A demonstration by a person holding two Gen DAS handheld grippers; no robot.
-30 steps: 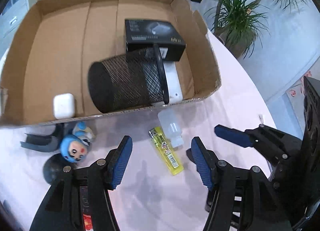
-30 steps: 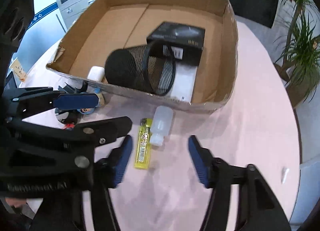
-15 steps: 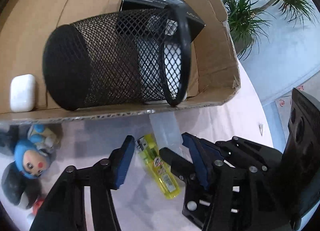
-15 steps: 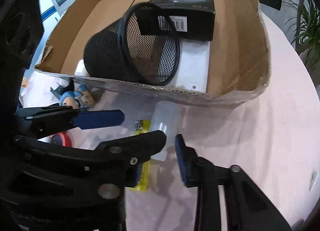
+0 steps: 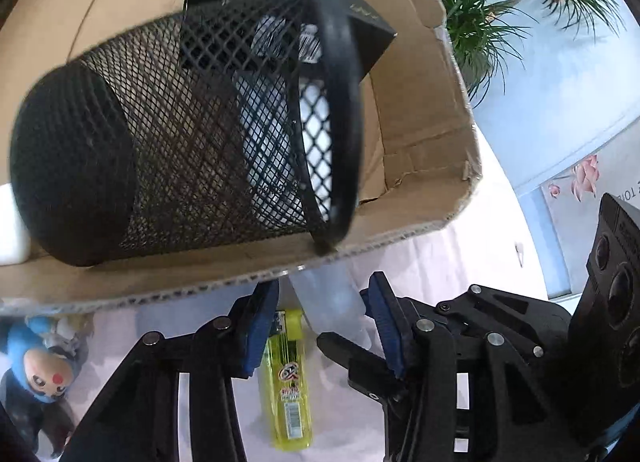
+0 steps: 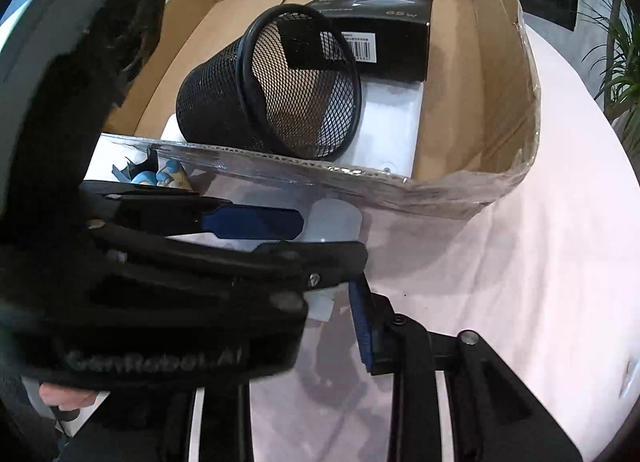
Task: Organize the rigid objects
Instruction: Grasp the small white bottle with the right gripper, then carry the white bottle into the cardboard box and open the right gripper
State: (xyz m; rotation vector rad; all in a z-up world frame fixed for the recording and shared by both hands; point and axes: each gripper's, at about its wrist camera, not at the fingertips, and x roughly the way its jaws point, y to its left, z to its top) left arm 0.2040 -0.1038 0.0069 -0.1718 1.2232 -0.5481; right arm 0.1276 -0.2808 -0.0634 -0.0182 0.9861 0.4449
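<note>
A small translucent white bottle [image 5: 332, 302] lies on the pale pink table against the cardboard box's near wall [image 5: 224, 282]; it also shows in the right wrist view [image 6: 336, 222]. A yellow lighter [image 5: 286, 378] lies beside it. My left gripper [image 5: 324, 326] is open, its blue pads either side of the bottle and the lighter's top. My right gripper [image 6: 332, 322] is open at the bottle's cap end; its left finger is hidden behind the left gripper's body. A black mesh cup [image 6: 272, 86] lies tipped inside the box.
In the box are a black carton [image 6: 384, 34], a flat white item [image 6: 388, 134] and a white earbud case [image 5: 10, 230]. A blue-headed figurine [image 5: 36, 358] stands left of the lighter. Potted plants [image 5: 500, 2] stand beyond the table edge.
Both grippers have moved forward to the box wall. The left gripper's fingers have narrowed around the bottle and lighter. The right gripper has come in under the left one.
</note>
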